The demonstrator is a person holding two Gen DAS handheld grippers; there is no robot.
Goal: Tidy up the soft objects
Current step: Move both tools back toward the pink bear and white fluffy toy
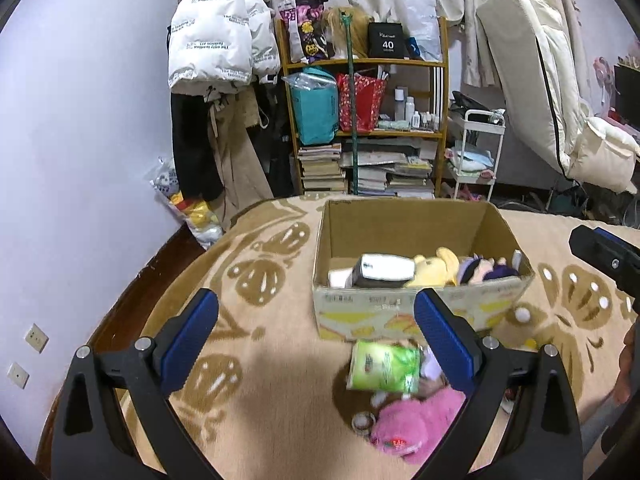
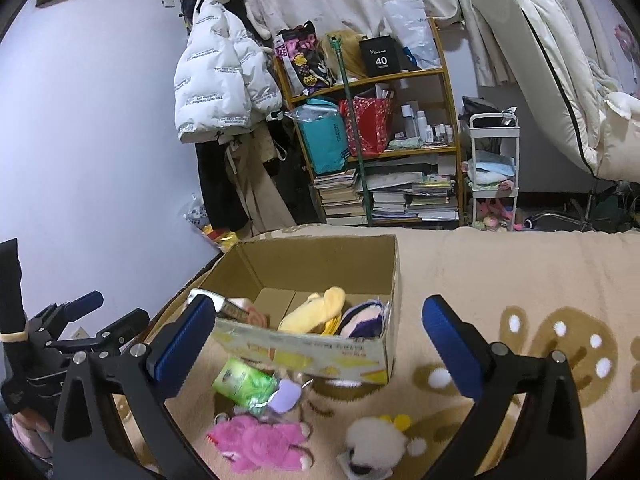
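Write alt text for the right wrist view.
Open right tongs hover over a patterned blanket, facing a cardboard box holding a yellow plush. A pink plush, green pack and white plush lie outside it.

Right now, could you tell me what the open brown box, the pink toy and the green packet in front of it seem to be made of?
Open brown box: corrugated cardboard, matte, with raw brown inner walls and a printed front.
Pink toy: plush fabric, fuzzy and shaggy-looking.
Green packet: probably thin glossy plastic wrap, since it shows highlights; its contents cannot be seen.
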